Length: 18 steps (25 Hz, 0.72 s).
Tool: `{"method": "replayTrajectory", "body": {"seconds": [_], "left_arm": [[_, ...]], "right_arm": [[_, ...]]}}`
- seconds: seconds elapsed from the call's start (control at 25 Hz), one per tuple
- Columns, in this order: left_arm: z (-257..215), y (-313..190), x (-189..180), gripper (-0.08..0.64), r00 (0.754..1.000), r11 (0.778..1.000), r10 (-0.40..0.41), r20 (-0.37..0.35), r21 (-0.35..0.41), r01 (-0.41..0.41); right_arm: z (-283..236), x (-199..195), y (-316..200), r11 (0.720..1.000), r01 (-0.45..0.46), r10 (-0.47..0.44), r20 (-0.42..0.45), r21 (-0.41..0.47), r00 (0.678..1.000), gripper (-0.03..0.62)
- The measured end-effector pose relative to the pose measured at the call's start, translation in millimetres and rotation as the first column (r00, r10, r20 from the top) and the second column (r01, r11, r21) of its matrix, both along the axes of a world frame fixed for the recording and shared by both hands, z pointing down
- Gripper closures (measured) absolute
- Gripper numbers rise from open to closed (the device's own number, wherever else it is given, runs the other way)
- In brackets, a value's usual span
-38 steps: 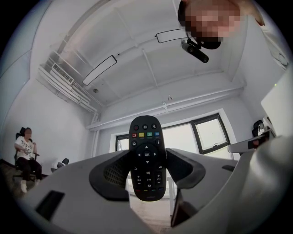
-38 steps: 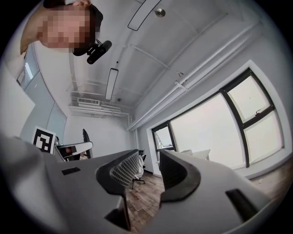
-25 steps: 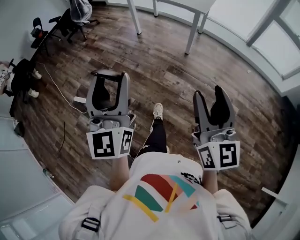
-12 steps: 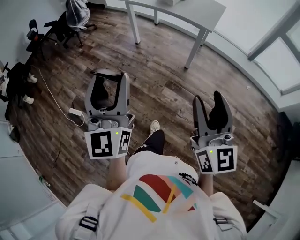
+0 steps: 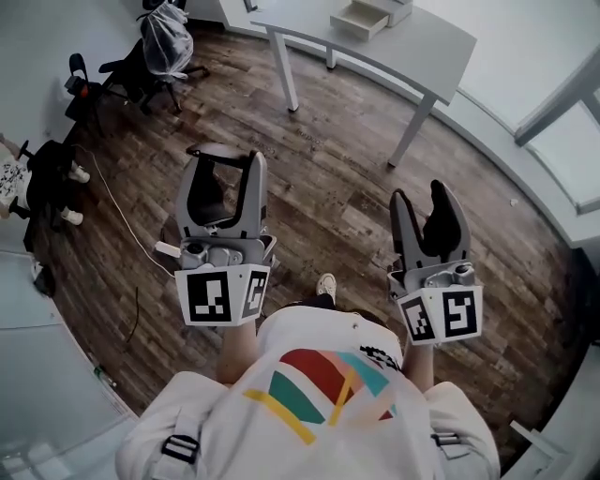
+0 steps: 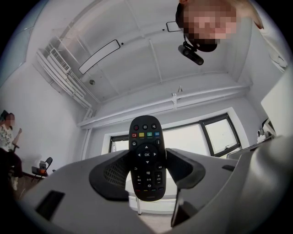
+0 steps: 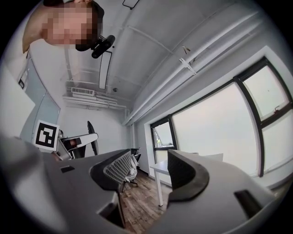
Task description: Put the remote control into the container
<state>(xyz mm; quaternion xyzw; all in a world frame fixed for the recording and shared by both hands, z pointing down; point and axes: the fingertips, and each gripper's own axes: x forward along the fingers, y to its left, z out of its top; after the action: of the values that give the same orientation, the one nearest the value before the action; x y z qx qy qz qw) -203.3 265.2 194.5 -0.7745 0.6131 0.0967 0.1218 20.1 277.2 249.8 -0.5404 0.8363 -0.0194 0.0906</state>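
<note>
A black remote control (image 6: 146,160) with coloured buttons stands upright between the jaws of my left gripper (image 6: 146,170), which is shut on it. In the head view the left gripper (image 5: 223,164) is held out over the wooden floor, and the remote (image 5: 203,194) shows as a dark shape between its jaws. My right gripper (image 5: 421,199) is level with it on the right, its jaws apart with nothing between them; the right gripper view shows the same open gap at the right gripper (image 7: 145,171). A white open box (image 5: 361,17) sits on the grey table (image 5: 412,42) ahead.
Black office chairs (image 5: 141,56) with a bag stand at the far left. A white cable (image 5: 117,192) and a plug lie on the floor. A seated person (image 5: 11,173) is at the left edge. A curved window wall (image 5: 553,103) runs along the right.
The view has moved forward: the grey table has come further into the picture and the white box on it now shows. Both grippers are held as before, the left with the remote.
</note>
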Motion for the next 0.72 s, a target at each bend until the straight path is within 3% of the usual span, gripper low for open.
{"method": "replayTrajectory", "body": {"seconds": [0.48,0.72], "left_arm": [[19.5,-73.9,-12.8,0.307,0.999,0.999,-0.004,-0.033,-0.043,0.002],[32.7,-124.5,-7.9,0.307,0.999,0.999,-0.007,-0.032,-0.047,0.005]], "right_arm": [[17.0,-14.2,-67.5,0.996,0.015,-0.017,-0.029,-0.086,0.999,0.364],[27.9,-7.1,-126.1,0.997,0.013,-0.015,-0.019,-0.076,1.000,0.364]]}}
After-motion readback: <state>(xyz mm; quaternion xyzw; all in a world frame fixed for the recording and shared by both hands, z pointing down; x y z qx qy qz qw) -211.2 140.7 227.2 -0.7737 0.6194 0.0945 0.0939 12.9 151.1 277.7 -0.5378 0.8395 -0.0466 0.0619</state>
